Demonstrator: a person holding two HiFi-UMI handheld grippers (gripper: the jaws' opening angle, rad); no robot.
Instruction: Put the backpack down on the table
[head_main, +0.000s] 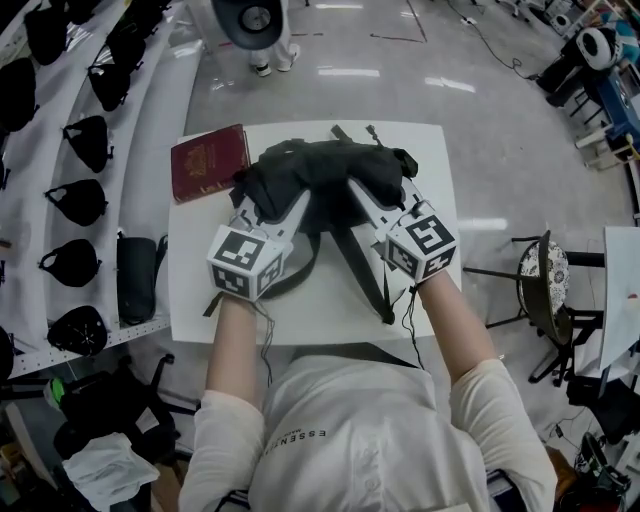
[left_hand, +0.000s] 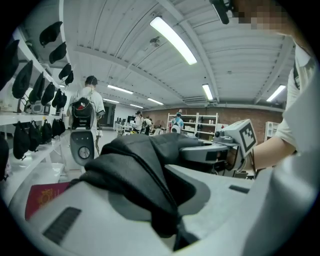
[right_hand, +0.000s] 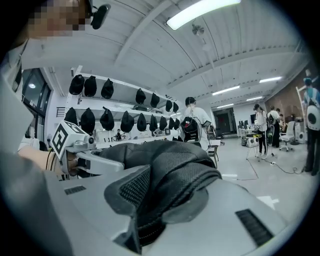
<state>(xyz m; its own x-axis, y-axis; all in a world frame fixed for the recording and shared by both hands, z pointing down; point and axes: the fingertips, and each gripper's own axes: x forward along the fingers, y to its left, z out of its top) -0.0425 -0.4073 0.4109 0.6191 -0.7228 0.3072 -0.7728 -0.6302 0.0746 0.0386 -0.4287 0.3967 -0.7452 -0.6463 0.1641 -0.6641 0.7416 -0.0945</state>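
Observation:
A black backpack (head_main: 325, 175) hangs over the far half of the small white table (head_main: 200, 290), its straps trailing toward me. My left gripper (head_main: 262, 210) is shut on a fold of the backpack's fabric (left_hand: 135, 180) at its left side. On the other side my right gripper (head_main: 372, 198) is shut on a padded mesh part of the backpack (right_hand: 170, 185). Each gripper view shows the other gripper across the bunched black cloth. Whether the backpack's bottom rests on the table is hidden.
A dark red booklet (head_main: 208, 160) lies on the table's far left corner. White shelves with several black bags (head_main: 75, 200) run along the left. A stool (head_main: 545, 275) stands to the right. A person (left_hand: 87, 107) stands beyond the table's far edge.

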